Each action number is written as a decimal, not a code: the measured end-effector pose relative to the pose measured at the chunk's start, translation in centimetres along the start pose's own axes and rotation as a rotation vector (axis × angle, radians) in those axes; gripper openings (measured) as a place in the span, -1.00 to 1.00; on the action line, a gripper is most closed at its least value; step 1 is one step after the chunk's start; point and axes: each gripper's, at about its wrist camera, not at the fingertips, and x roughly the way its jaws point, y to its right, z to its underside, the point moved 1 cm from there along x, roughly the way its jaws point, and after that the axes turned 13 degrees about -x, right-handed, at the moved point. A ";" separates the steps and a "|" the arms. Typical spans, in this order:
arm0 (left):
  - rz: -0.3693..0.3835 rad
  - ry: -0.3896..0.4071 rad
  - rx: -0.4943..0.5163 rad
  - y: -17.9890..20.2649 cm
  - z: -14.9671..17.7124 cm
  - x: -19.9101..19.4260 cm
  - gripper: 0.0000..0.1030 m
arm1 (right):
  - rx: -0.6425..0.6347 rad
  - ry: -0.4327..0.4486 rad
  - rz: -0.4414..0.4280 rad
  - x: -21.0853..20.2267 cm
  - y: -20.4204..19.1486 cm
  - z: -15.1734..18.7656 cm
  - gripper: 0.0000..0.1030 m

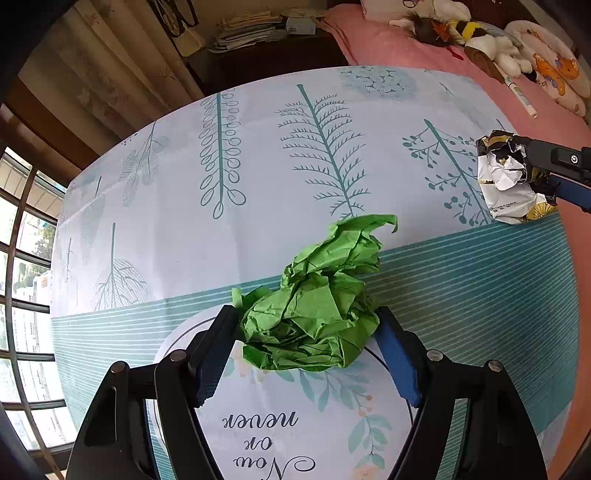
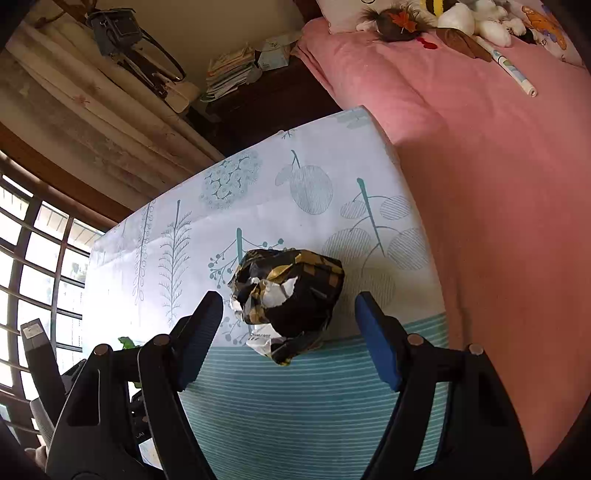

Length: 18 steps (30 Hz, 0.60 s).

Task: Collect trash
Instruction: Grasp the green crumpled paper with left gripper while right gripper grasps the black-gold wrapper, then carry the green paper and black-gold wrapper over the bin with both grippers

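Green paper wad [image 1: 314, 306]: bright, heavily creased, lying mid-worktop [image 1: 184, 229].
Left claw [image 1: 308, 330]: pressed against the green wad on both sides.
Black-gold wrapper [image 2: 288, 291]: crumpled, white torn patches, near worktop's right edge.
Right claw [image 2: 288, 314]: spread apart, straddling wrapper, not touching.

Plush toys [image 1: 491, 40] lie on the pink bedspread [image 2: 480, 155] beside stacked papers [image 1: 245, 31].
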 end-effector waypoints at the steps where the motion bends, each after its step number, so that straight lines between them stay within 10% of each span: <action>1: 0.003 0.005 -0.002 -0.1 0.0 0.1 0.39 | -0.004 -0.003 0.000 0.5 0.0 -0.2 0.39; 18: 0.030 0.065 -0.112 -3.3 1.3 -2.2 0.16 | -0.126 -0.006 -0.037 0.8 -3.7 3.2 -0.15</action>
